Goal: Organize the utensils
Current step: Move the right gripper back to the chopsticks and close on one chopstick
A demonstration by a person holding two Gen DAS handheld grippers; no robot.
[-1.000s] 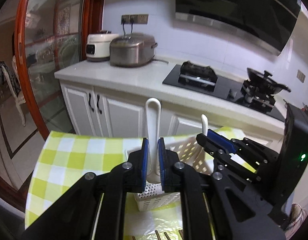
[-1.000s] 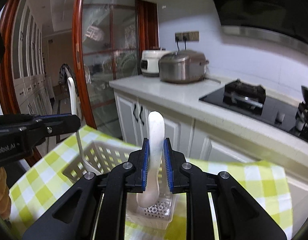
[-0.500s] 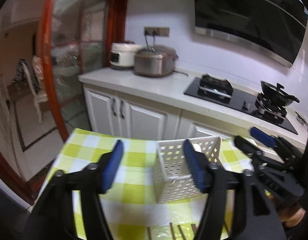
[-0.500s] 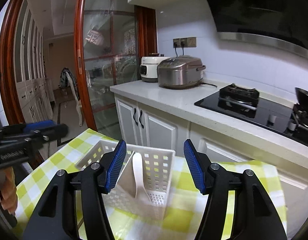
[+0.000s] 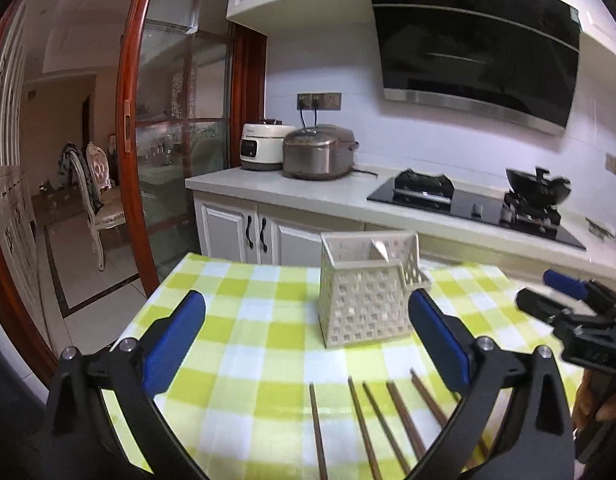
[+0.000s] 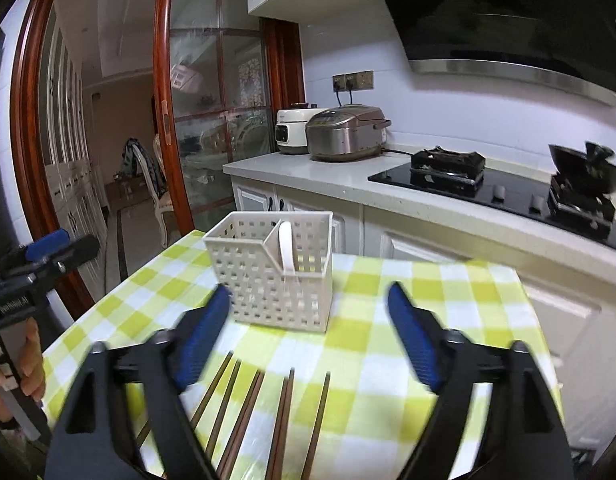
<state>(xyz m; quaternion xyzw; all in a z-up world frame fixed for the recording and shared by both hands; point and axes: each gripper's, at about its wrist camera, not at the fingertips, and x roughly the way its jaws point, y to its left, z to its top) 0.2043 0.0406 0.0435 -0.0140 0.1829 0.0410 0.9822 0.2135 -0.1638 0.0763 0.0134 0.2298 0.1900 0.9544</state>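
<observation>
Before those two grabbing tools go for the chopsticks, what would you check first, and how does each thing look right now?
1. Left tool open, nothing between its pads: ok.
2. Right tool open, empty: ok.
3. Chopsticks lying loose on the checked tablecloth, reachable: ok.
4. White basket upright: ok.
5. White spoon inside the basket: ok.
6. Free room for chopsticks in the other compartment: cannot tell.

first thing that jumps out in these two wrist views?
The white perforated caddy standing mid-table on the yellow-green checked cloth, a white spoon upright in its right compartment. In front of it, brown chopsticks lie loose on the cloth, with the left gripper and right gripper both wide open and empty.
</observation>
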